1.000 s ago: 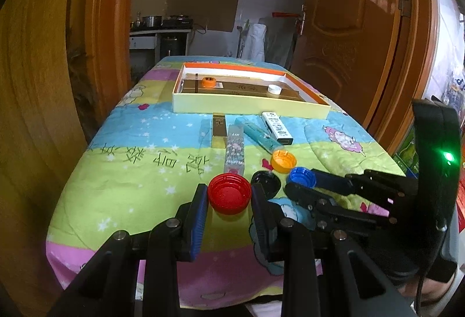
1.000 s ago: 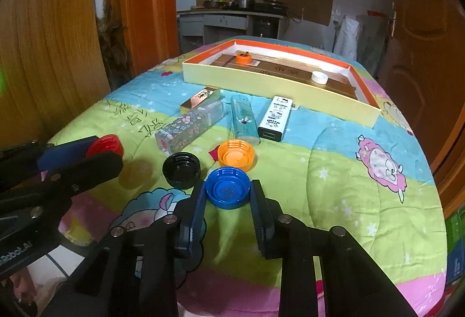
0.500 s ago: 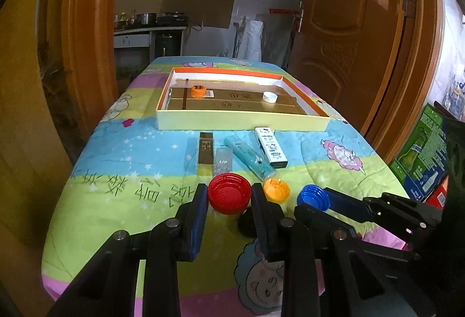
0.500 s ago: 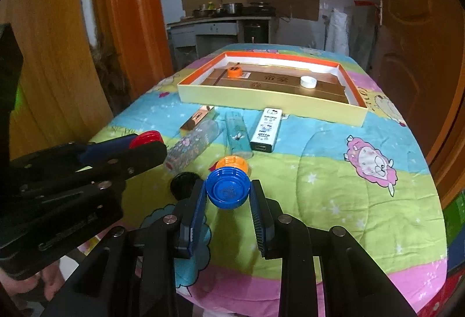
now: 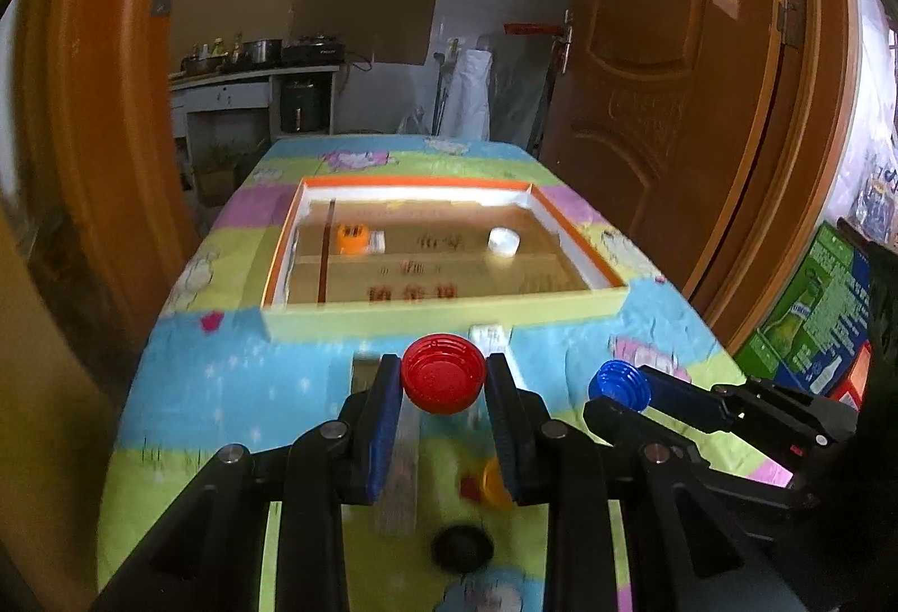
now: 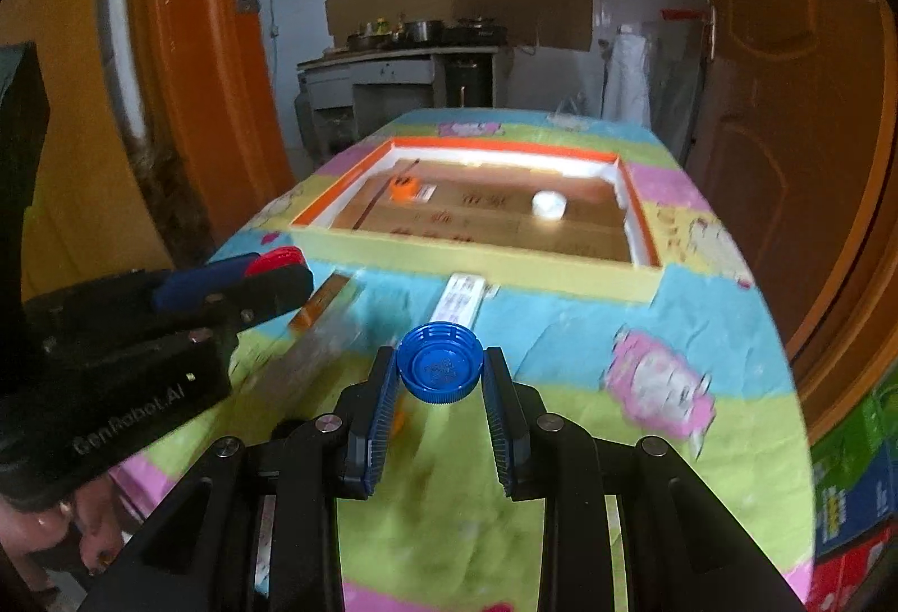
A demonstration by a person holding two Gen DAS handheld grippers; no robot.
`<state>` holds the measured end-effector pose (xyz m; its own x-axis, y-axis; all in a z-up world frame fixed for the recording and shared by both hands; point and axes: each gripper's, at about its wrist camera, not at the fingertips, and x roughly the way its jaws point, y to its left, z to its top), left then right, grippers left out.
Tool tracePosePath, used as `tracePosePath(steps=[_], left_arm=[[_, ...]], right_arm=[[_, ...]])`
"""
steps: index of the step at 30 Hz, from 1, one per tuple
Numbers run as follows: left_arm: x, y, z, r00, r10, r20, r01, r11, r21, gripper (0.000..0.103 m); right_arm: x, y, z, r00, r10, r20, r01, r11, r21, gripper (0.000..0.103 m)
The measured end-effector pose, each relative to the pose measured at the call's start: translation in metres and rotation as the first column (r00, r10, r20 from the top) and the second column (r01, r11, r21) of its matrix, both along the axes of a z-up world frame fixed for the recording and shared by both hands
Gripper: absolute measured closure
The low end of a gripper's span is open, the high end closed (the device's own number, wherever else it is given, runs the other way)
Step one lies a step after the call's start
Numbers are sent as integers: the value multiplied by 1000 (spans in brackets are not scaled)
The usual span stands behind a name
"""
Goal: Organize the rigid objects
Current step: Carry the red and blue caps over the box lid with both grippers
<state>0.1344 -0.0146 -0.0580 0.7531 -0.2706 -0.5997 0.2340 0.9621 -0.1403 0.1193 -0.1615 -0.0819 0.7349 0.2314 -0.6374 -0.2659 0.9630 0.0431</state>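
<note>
Cartoon quilt (image 5: 185, 376) covers the table, shallow box (image 5: 443, 314) mid-surface as landmark. Left gripper (image 5: 443, 376) is clamped on the red cap (image 5: 443, 373), right gripper (image 6: 440, 371) on the blue cap (image 6: 440, 362); both caps are airborne just short of the box's near wall. Risk: edge-only pinch, so a cap could pop out, or clip the wall if carried too low.
</note>
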Motion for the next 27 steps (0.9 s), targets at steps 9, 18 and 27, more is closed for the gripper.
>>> tracePosePath(steps=[9, 18, 27], left_arm=[[63, -8, 31, 999, -12, -41, 12, 1000, 11, 72], [125, -9, 27, 982, -33, -188, 32, 999, -7, 72], [170, -12, 9, 958, 3, -286, 6, 999, 33, 72]], right_arm=[[66, -30, 35, 999, -31, 20, 31, 999, -7, 72], [122, -52, 60, 998, -46, -43, 47, 998, 33, 72], [166, -58, 49, 985, -79, -150, 86, 995, 44, 72]])
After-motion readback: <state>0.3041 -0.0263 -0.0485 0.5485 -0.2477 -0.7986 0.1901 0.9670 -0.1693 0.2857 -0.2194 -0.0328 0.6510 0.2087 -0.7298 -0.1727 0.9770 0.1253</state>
